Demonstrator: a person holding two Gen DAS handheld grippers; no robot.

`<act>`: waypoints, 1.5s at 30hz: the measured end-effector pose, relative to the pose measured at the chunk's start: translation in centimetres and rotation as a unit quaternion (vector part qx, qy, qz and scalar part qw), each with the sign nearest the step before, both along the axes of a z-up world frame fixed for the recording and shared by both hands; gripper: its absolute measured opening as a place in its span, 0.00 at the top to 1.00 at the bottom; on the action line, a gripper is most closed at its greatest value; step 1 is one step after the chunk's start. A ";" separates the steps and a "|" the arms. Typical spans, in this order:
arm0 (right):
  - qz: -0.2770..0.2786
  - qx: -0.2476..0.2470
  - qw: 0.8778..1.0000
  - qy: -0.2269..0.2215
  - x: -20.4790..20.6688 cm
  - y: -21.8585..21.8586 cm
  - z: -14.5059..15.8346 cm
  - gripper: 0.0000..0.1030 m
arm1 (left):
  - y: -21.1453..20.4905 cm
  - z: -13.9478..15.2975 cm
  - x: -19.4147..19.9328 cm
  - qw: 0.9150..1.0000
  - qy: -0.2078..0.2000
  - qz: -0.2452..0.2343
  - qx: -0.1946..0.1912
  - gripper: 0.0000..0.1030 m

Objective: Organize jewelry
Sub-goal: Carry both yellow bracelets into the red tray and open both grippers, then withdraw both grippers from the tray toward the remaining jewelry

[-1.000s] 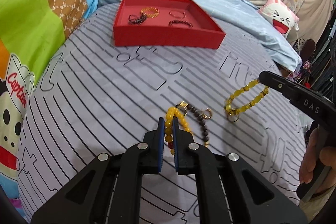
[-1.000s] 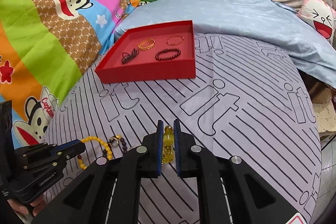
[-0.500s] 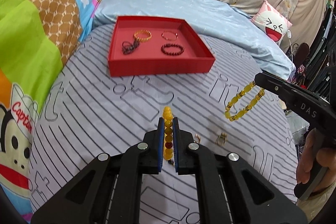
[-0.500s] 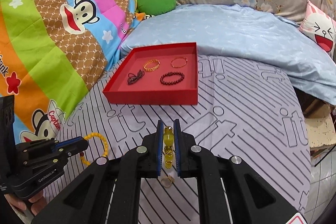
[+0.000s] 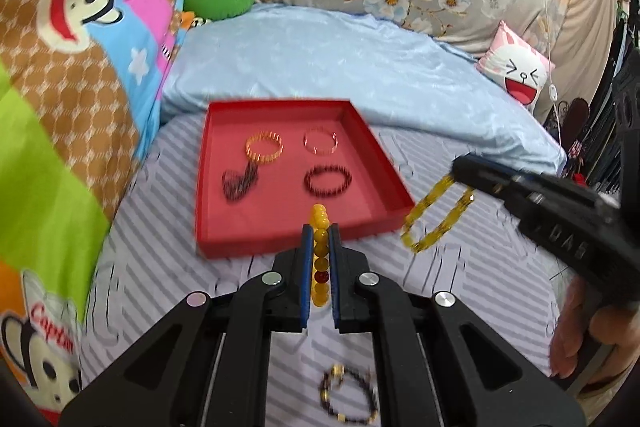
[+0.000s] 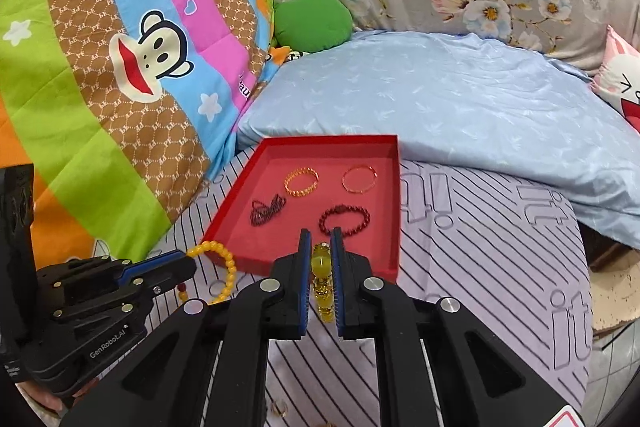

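My left gripper (image 5: 320, 231) is shut on a bracelet of round yellow beads (image 5: 320, 255), lifted just short of the front wall of the red tray (image 5: 256, 243). My right gripper (image 6: 320, 235) is shut on a translucent yellow bracelet (image 6: 322, 279), which hangs in loops (image 5: 436, 219) beside the tray's right corner. In the tray (image 6: 332, 141) lie a gold bangle (image 6: 301, 182), a thin rose bangle (image 6: 359, 179), a dark red bead bracelet (image 6: 344, 221) and a tangled dark chain (image 6: 267, 209). A dark bead bracelet with gold parts (image 5: 348, 399) lies on the striped bedspread below my left gripper.
Behind the tray a pale blue quilt (image 6: 440, 99) bulges. A cartoon blanket (image 6: 100, 87) rises on the left, with a green cushion (image 6: 312, 23) at the back. A pink face cushion (image 5: 520, 75) sits far right. A small ring (image 6: 278, 407) lies on the bedspread. A hand (image 5: 580, 331) holds the right gripper.
Both grippers have lifted their yellow bracelets off the bedspread and come up close to the red tray. The dark bead bracelet has stayed on the bed.
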State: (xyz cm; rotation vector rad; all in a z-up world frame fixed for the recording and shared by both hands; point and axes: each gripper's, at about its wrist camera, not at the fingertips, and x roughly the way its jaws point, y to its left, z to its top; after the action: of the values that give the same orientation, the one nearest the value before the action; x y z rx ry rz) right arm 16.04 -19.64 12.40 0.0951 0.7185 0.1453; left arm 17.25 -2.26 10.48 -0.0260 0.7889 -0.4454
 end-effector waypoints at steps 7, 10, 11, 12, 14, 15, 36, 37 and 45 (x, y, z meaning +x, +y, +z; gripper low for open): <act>0.011 0.025 1.000 0.005 5.2 1.4 -0.2 0.91 | -0.5 0.6 5.4 0.999 0.008 0.007 -0.038 0.93; 0.013 0.046 0.999 0.018 7.1 1.7 -1.5 0.91 | -0.7 -0.5 7.5 0.999 0.022 0.010 -0.046 0.93; 0.015 0.056 0.998 0.027 7.8 1.7 -2.3 0.91 | -0.8 -1.5 8.5 0.998 0.033 0.011 -0.046 0.93; 0.015 0.060 0.997 0.035 8.3 1.8 -3.1 0.91 | -0.8 -2.3 9.0 0.998 0.041 0.014 -0.043 0.93; 0.011 0.055 0.997 0.060 9.4 1.9 -5.4 0.91 | -0.9 -4.0 10.0 0.998 0.054 0.018 -0.032 0.93; 0.009 0.050 0.996 0.071 9.7 1.9 -6.3 0.91 | -0.9 -4.9 10.4 0.998 0.058 0.026 -0.017 0.93; -0.045 -0.015 0.996 0.070 7.6 -1.0 -9.6 0.67 | 0.3 -9.8 9.5 0.990 0.029 0.103 0.096 0.62; -0.044 -0.014 0.997 0.069 7.3 -0.9 -9.4 0.67 | 0.3 -9.6 9.2 0.989 0.026 0.106 0.096 0.62; -0.040 -0.012 0.997 0.058 4.6 -0.4 -8.2 0.67 | 1.0 -8.2 6.6 0.990 0.018 0.114 0.082 0.62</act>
State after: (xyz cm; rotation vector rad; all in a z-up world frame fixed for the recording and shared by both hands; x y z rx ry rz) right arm 20.63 -20.09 4.18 0.1105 0.8302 0.0553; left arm 23.90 -1.24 2.26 0.0282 0.8459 -0.1639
